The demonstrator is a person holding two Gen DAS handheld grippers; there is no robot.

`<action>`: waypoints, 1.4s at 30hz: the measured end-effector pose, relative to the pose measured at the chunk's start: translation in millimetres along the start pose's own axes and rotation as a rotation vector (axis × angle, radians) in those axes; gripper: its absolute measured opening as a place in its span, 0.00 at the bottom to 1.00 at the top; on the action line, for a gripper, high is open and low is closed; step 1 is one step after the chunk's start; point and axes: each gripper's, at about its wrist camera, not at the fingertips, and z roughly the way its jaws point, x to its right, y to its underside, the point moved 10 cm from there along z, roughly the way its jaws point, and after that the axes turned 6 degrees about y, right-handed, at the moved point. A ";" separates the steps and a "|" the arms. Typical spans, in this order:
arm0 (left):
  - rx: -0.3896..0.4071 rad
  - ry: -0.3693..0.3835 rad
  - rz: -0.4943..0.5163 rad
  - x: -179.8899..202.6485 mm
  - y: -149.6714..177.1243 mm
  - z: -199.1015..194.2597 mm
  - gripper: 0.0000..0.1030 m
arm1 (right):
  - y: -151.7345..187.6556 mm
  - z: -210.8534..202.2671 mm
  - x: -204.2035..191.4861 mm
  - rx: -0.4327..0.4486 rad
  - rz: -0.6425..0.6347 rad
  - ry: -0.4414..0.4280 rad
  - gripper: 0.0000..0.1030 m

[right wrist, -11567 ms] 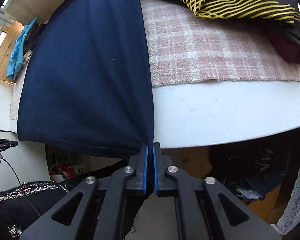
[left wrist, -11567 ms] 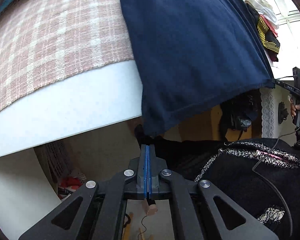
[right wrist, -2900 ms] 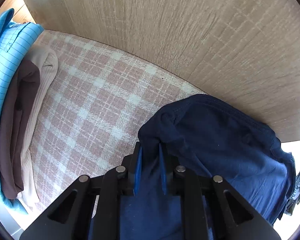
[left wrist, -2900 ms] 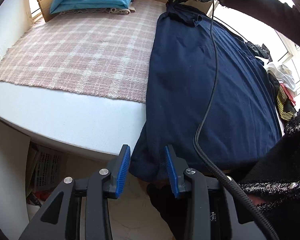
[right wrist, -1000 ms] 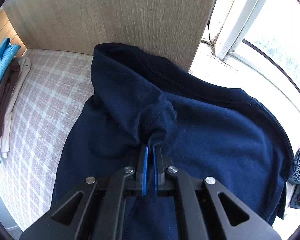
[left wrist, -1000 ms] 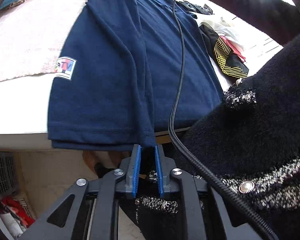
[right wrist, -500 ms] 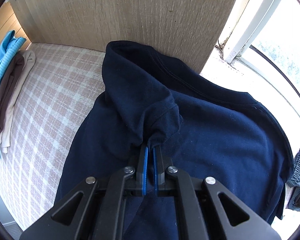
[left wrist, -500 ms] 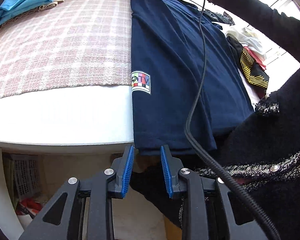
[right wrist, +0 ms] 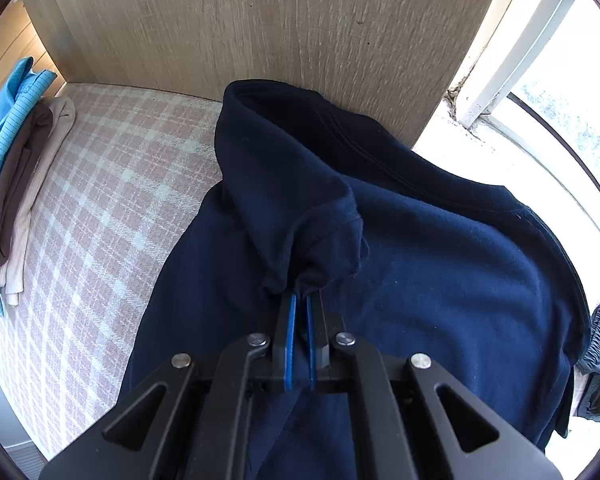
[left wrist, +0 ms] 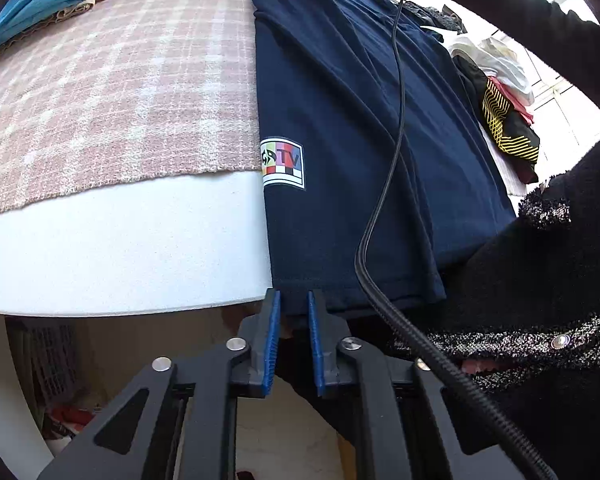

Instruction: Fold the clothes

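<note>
Just changed: your left tool (left wrist: 291,306) let go of the navy T-shirt (left wrist: 340,120) half a second ago and is parted now, its blue pads either side of the hem without pinching it. A second ago it was clamped on that hem.
What that means: the left side panel has been laid over the body, so I judge the first lengthwise fold done at the hem end.
Left tool: moderately open, holding nothing, just below the counter (left wrist: 120,248) edge.
Right tool (right wrist: 299,300): narrow, pinching a bunched sleeve of the T-shirt, unchanged over the last second.
Where the shirt is: flat on the counter, partly on the pink checked mat (left wrist: 112,80), its hem hanging just over the near edge.
Long axis: runs from the near edge toward the wood panel (right wrist: 300,32) at the back.
Pointing: collar (right wrist: 284,120) at the far end, touching the panel; hem toward you; the TV logo patch (left wrist: 283,163) lies on the folded left edge.
Neighbours: folded stack (right wrist: 12,184) far left, unfolded pile (left wrist: 504,120) to the right, both apart from the shirt.
Next, as a judgement: set the sleeve down flat before releasing.
</note>
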 end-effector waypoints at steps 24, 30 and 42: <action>0.039 -0.054 -0.042 -3.5 23.0 -28.1 0.00 | 8.4 8.0 -22.0 0.015 0.001 -0.050 0.05; 0.024 -0.063 -0.021 -5.4 10.9 -19.4 0.16 | 4.3 1.7 -32.3 0.016 -0.035 -0.040 0.05; -0.029 -0.068 0.046 2.4 16.5 -13.8 0.03 | 16.9 -22.6 -25.4 0.052 -0.029 -0.024 0.05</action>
